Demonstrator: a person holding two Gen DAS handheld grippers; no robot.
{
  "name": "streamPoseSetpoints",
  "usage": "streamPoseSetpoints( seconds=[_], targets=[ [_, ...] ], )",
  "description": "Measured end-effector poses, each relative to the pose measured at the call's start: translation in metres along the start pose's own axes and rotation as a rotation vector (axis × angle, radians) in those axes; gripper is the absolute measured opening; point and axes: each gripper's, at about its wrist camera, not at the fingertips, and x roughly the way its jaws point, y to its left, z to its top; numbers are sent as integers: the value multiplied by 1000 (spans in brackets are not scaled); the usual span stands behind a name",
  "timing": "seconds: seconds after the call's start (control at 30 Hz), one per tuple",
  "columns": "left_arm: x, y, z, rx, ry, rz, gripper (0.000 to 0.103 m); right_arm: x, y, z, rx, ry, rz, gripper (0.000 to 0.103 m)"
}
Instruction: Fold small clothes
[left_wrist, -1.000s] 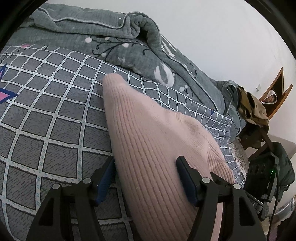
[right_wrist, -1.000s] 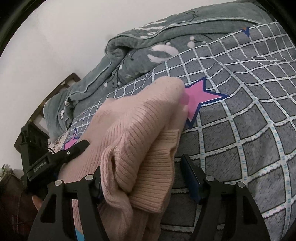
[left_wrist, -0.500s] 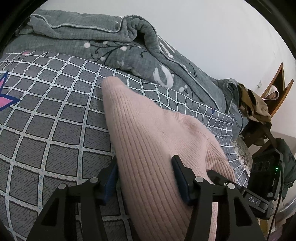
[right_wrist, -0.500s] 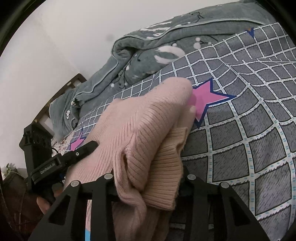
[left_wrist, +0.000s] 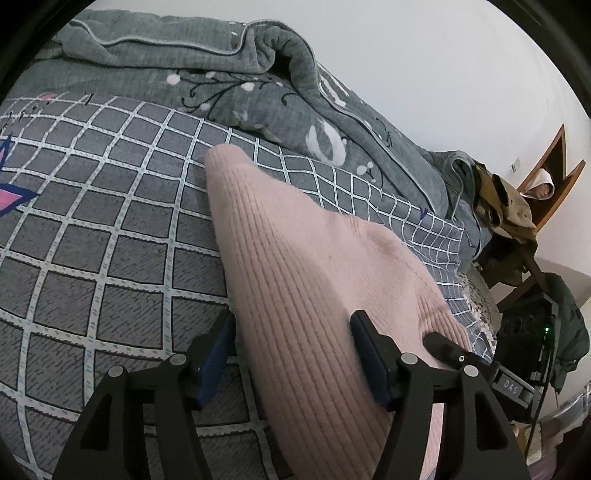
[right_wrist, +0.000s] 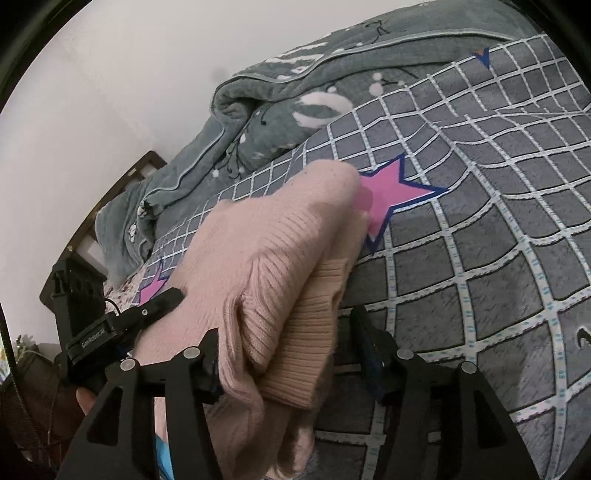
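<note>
A pink ribbed knit sweater (left_wrist: 314, 280) lies folded on the grey checked bedspread (left_wrist: 110, 266). My left gripper (left_wrist: 291, 332) straddles one edge of it. Its jaws are opening, with the knit between them, one finger beside the edge and the other resting on top. In the right wrist view the sweater (right_wrist: 266, 251) shows a bunched fold and a ribbed cuff. My right gripper (right_wrist: 286, 332) is around that cuff, jaws opening, and the right finger (right_wrist: 365, 332) stands clear of the fabric. Each gripper also appears in the other's view: left gripper (right_wrist: 147, 314), right gripper (left_wrist: 461, 358).
A rumpled grey blanket (left_wrist: 266, 77) lies along the wall behind the sweater. Pink stars (right_wrist: 395, 192) mark the bedspread (right_wrist: 498, 295). A wooden chair piled with clothes (left_wrist: 502, 210) and a black device (left_wrist: 528, 332) stand past the bed's end.
Both grippers narrowed on the sweater half a second ago and have widened again. The right jaws had squeezed the cuff and now stand apart from it. The sweater has barely shifted.
</note>
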Motion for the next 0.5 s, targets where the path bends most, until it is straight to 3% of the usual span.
streamPoseSetpoints(
  seconds=[0.1, 0.23, 0.27, 0.3, 0.33, 0.5],
  targets=[
    [5, 1, 2, -18, 14, -18, 60, 9, 5, -1, -16, 11, -50, 59],
    [10, 2, 3, -43, 16, -30, 49, 19, -2, 6, 32, 56, -9, 59],
    [10, 1, 3, -39, 11, -30, 47, 21, -5, 7, 47, 68, 17, 57],
    [8, -1, 3, -33, -1, -29, 42, 22, -6, 8, 53, 73, 36, 43],
    [7, -2, 4, -27, -12, -30, 39, 24, -6, 8, 66, 87, 88, 39],
    [-4, -8, 13, -8, -90, -31, 36, 16, 9, 14, 33, 28, 88, 31]
  ],
)
